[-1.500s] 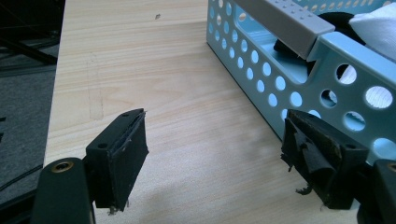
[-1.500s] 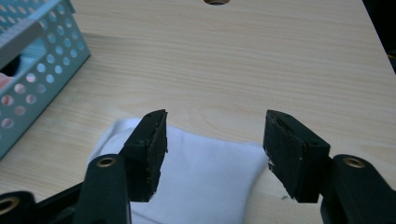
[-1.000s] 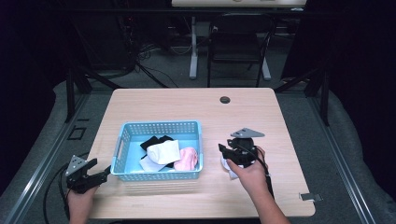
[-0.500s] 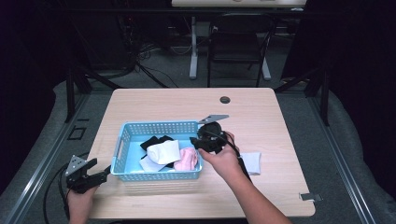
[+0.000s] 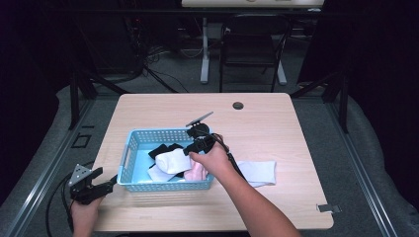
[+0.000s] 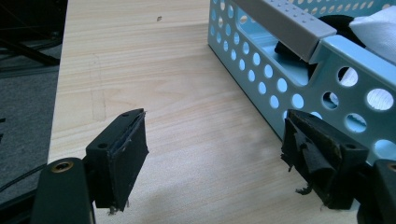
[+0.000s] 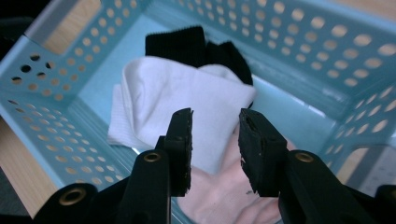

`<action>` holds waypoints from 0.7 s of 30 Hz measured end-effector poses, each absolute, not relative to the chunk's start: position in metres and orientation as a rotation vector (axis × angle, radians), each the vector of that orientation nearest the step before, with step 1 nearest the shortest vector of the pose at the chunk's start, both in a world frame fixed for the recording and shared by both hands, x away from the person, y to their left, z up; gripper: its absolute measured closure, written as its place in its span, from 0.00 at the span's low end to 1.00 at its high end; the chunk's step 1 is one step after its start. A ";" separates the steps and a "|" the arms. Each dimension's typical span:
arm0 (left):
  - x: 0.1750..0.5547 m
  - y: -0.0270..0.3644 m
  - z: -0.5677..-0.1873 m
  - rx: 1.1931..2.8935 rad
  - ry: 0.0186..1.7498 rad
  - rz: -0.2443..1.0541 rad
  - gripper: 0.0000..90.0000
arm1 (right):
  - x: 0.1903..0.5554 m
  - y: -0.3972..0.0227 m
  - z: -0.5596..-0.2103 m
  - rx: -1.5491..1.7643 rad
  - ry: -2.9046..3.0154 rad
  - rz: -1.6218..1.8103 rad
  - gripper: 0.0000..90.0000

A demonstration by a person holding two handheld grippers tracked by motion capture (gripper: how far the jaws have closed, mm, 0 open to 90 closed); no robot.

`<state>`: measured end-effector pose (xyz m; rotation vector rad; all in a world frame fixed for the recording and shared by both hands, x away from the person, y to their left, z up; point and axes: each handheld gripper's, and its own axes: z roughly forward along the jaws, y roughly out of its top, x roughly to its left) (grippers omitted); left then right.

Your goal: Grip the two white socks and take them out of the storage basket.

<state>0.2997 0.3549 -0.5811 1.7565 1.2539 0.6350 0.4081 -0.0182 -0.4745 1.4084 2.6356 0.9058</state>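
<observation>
At the near left corner of the wooden table (image 5: 276,123), the left gripper (image 5: 88,184) is hanging low beside the basket (image 5: 129,150), its jaws standing wide apart with nothing between them. In the left gripper view the bare tabletop is showing between the two black jaws, and the basket's perforated blue wall (image 6: 299,79) is running just beside one of them.

A little farther in, the right gripper (image 5: 197,143) is reaching over the near right part of the basket. Its jaws have just been closing, yet they are standing partly open with a gap between them and nothing pinched. In the right gripper view (image 7: 215,140) they are pointing down at a folded white sock (image 7: 187,102) lying in the basket, with a pink sock (image 7: 224,196) beneath it and a black sock (image 7: 196,46) behind it.

To the right of the basket, a pale sock (image 5: 259,172) is lying flat on the table, just beside the person's right forearm.

Toward the far edge, a small dark round hole (image 5: 238,105) is sitting in the tabletop.
</observation>
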 end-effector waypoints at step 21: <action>0.300 0.355 -0.581 1.754 1.251 0.634 0.25 | 0.435 0.000 -0.512 1.692 2.718 0.734 0.71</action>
